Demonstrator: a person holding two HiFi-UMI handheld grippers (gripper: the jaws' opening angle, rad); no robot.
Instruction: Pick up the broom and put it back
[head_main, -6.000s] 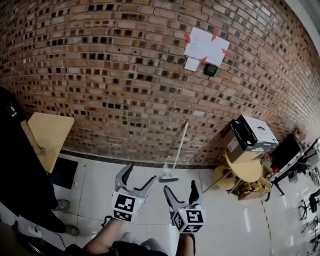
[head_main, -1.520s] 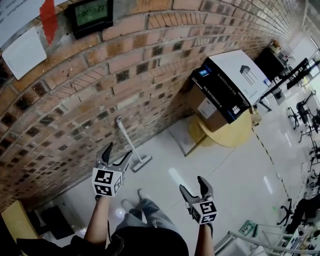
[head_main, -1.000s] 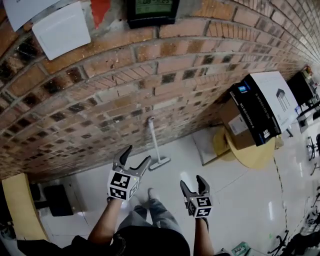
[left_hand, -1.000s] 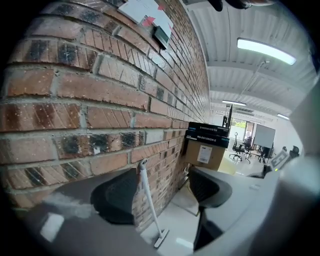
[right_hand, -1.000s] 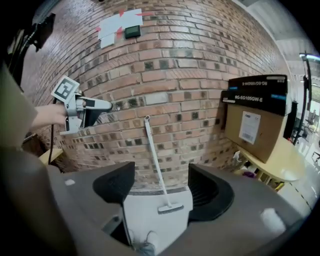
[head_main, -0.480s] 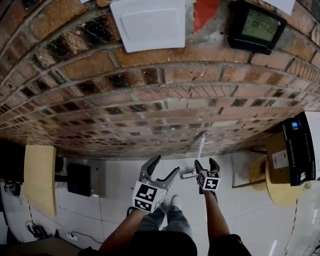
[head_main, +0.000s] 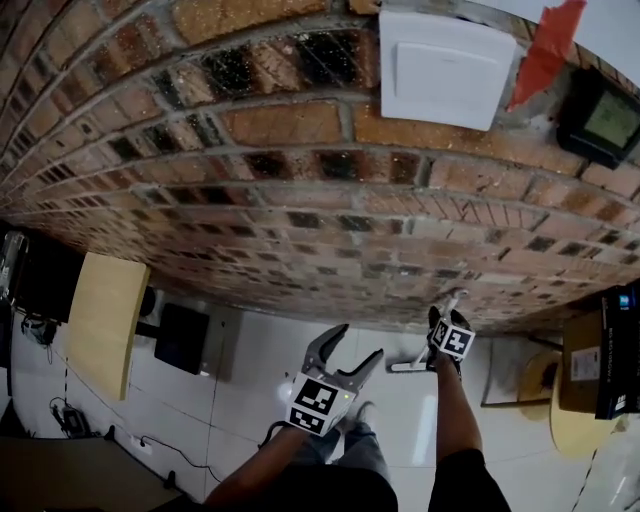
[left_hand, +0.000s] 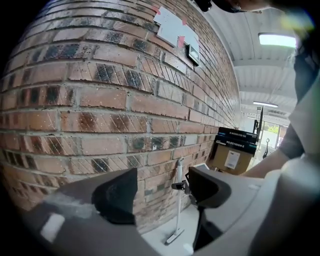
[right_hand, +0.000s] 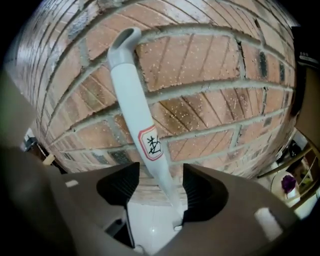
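A white broom (head_main: 408, 366) leans upright against the brick wall (head_main: 300, 190), its head on the pale floor. My right gripper (head_main: 447, 314) has come up to the top of the handle. In the right gripper view the handle (right_hand: 134, 97), with a red-edged sticker, runs down between the jaws of the right gripper (right_hand: 159, 186). These jaws have just been closing; a gap still shows beside the left pad, so the gripper is open. My left gripper (head_main: 358, 342) hangs in the air left of the broom, open and empty. From the left gripper (left_hand: 157, 192) the broom (left_hand: 178, 205) stands ahead.
A white plate (head_main: 445, 68) and a small black display (head_main: 605, 118) hang on the wall. At the right a cardboard box (head_main: 600, 350) rests on a round yellow table (head_main: 572, 425). A wooden table (head_main: 105, 320) and a black box (head_main: 182, 338) are at the left.
My right gripper has moved forward to the wall, and its jaws now stand around the broom handle. The head view has swung right along the wall. The left gripper drifted a little.
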